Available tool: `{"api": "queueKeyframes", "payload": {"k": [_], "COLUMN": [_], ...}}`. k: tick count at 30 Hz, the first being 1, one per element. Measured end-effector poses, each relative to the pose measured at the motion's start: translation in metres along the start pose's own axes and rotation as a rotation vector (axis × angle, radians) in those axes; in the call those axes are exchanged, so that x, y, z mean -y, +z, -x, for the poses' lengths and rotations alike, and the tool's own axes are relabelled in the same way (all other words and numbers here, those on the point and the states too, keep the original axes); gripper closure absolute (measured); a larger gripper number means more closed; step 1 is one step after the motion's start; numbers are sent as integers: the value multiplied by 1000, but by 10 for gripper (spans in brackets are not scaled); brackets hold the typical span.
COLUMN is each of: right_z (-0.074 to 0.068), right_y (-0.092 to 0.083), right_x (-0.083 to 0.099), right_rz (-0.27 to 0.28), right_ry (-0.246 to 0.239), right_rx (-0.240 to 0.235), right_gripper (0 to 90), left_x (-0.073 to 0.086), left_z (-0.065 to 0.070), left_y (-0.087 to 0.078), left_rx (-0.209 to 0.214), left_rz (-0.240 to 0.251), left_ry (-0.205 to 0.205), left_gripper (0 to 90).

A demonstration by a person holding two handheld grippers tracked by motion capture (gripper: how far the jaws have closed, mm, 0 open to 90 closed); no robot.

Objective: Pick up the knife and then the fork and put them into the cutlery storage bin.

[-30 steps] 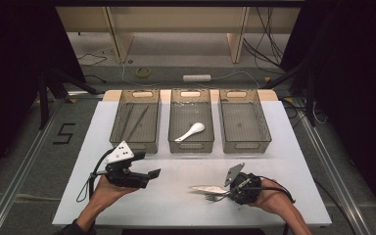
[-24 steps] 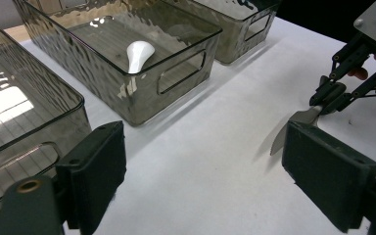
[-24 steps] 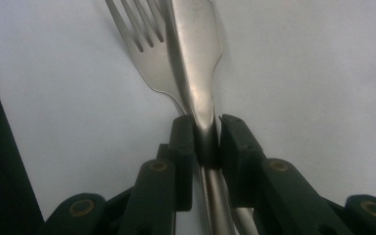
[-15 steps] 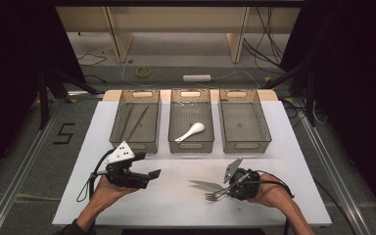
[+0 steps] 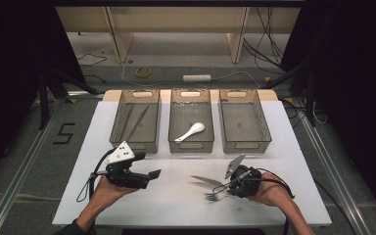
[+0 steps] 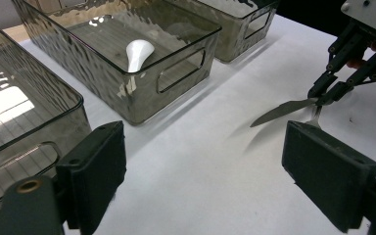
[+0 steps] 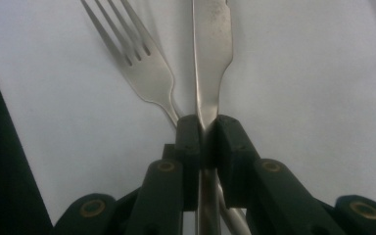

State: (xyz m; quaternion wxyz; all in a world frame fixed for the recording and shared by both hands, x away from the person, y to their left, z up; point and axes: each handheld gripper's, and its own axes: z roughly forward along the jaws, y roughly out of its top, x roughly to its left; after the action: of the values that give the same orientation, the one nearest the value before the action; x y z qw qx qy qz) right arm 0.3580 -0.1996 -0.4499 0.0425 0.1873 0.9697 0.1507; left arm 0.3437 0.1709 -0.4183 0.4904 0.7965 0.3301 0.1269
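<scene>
A steel knife (image 5: 206, 180) (image 6: 279, 110) (image 7: 210, 54) is clamped by its handle in my right gripper (image 5: 225, 186) (image 7: 204, 128) (image 6: 329, 92). Those jaws have just been closing, and the blade now hangs slightly above the white table, pointing left. A fork (image 5: 214, 197) (image 7: 137, 63) lies on the table just beside and under the knife, its handle running below the jaws. My left gripper (image 5: 152, 175) (image 6: 203, 161) hovers at the front left, open, with nothing between its pads.
Three clear bins stand in a row at the back: the left bin (image 5: 134, 145) holds thin sticks, the middle bin (image 5: 191, 147) a white spoon (image 5: 191, 131) (image 6: 138, 52), and the right bin (image 5: 245, 145) nothing. The table edge runs close in front of both hands.
My right gripper has tilted and shut on the knife handle, and the blade has come up off the table. The left gripper has stayed put.
</scene>
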Motion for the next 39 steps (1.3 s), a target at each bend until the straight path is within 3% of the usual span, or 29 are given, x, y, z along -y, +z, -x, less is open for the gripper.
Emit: {"api": "queueKeyframes", "payload": {"k": [8, 20, 39], "right_z": [4, 13, 45], "right_y": [-7, -30, -67], "right_x": [2, 6, -4], "right_rz": [41, 153, 267], "right_ry": [35, 105, 165], "right_rx": [3, -10, 67], "right_gripper": [814, 815, 814], "left_x": [0, 0, 0], "left_z": [0, -1, -2], "left_y": [0, -1, -3], "left_rx": [-4, -7, -7], "left_rz": [2, 5, 26], "left_ry": [1, -5, -19], "left_gripper": [162, 162, 162]}}
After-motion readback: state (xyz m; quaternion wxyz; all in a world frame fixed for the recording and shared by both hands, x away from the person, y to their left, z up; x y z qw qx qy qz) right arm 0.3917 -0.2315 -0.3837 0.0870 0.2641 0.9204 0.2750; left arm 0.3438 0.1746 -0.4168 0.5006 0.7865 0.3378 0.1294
